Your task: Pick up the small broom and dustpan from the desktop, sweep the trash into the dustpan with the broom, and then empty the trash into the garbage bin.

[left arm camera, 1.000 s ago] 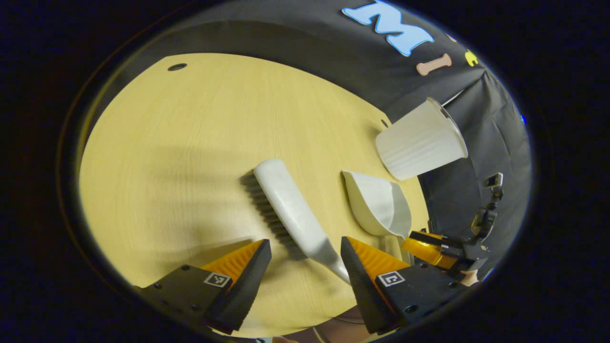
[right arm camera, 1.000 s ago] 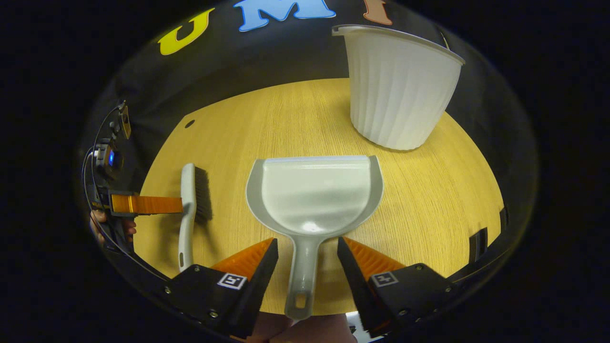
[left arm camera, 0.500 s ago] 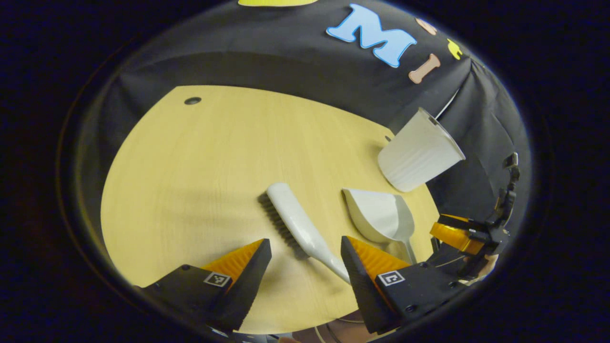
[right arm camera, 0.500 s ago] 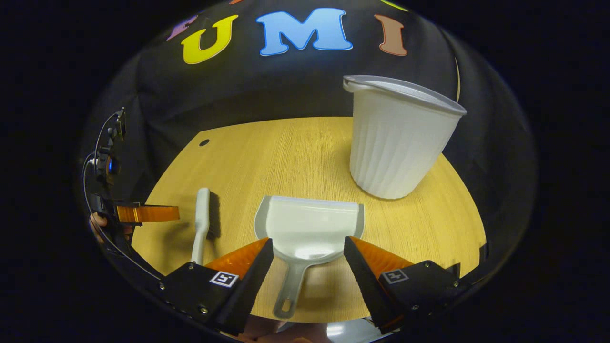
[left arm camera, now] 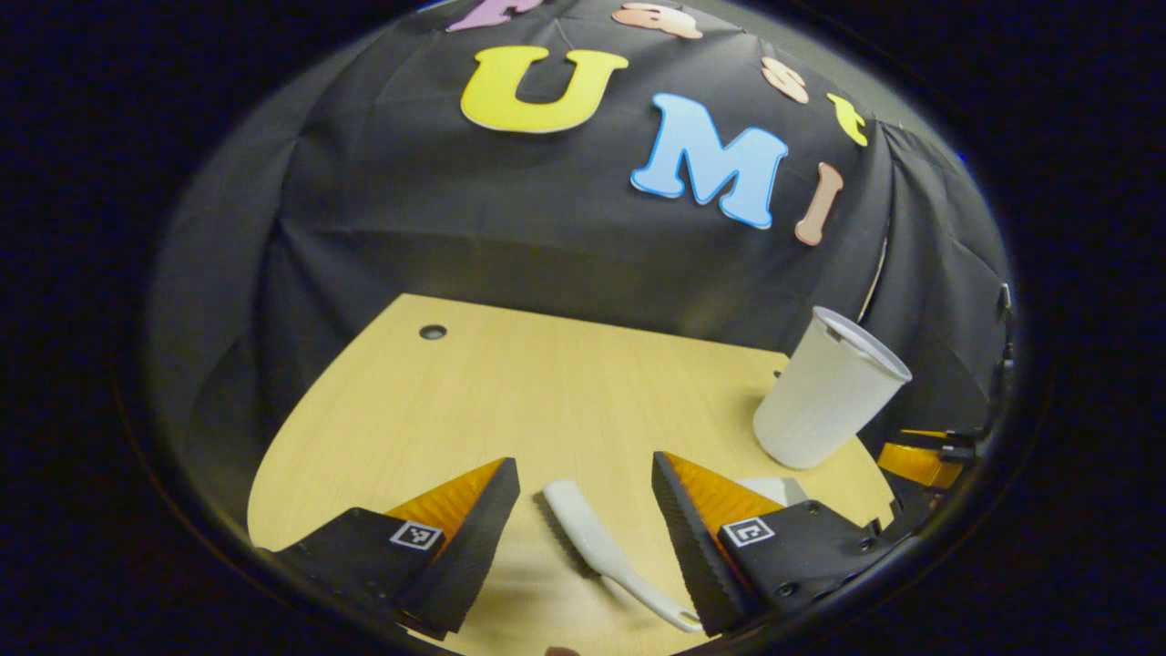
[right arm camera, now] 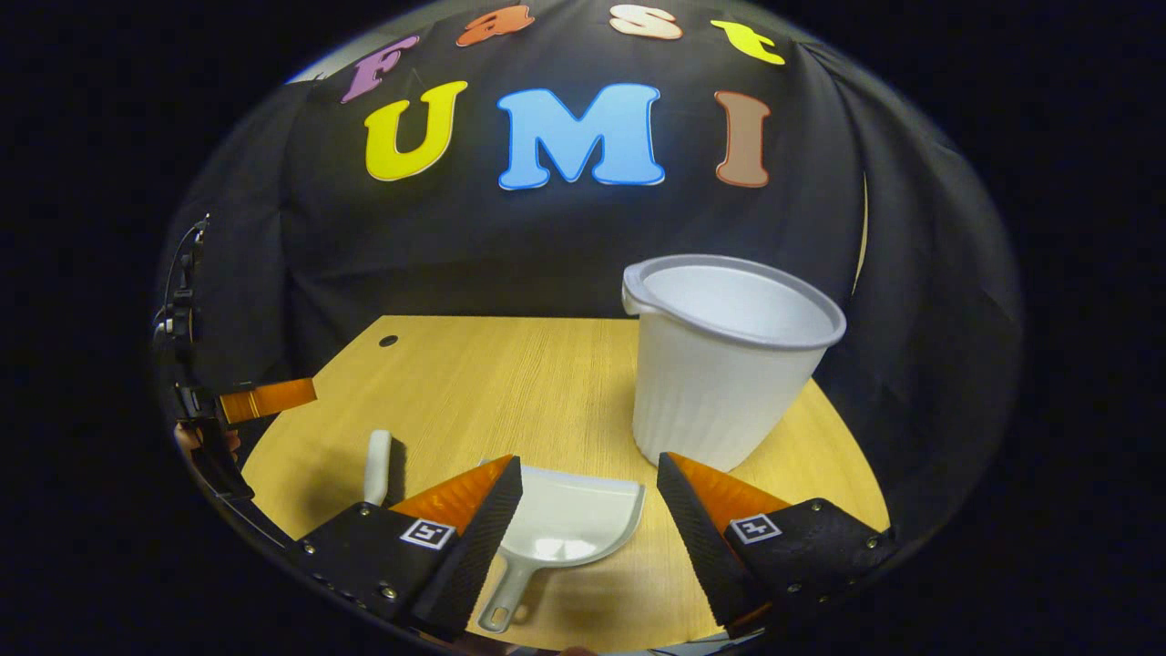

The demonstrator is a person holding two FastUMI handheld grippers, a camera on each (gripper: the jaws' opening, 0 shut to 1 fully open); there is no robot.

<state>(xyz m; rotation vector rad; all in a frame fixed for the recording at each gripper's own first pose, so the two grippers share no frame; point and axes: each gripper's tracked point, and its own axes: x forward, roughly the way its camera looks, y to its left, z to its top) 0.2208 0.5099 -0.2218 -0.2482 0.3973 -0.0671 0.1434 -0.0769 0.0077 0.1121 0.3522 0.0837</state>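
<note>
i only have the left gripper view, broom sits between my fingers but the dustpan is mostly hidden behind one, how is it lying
observer: the dustpan lies flat on the desktop, below the gap between the right gripper's fingers, handle toward that gripper.
operator: is that gripper closed on it
observer: no, its jaws stand wide open and grip nothing.
operator: anything in the garbage bin
observer: the right gripper view looks into its open top; the inner wall that shows is bare, the bottom is hidden.
</note>
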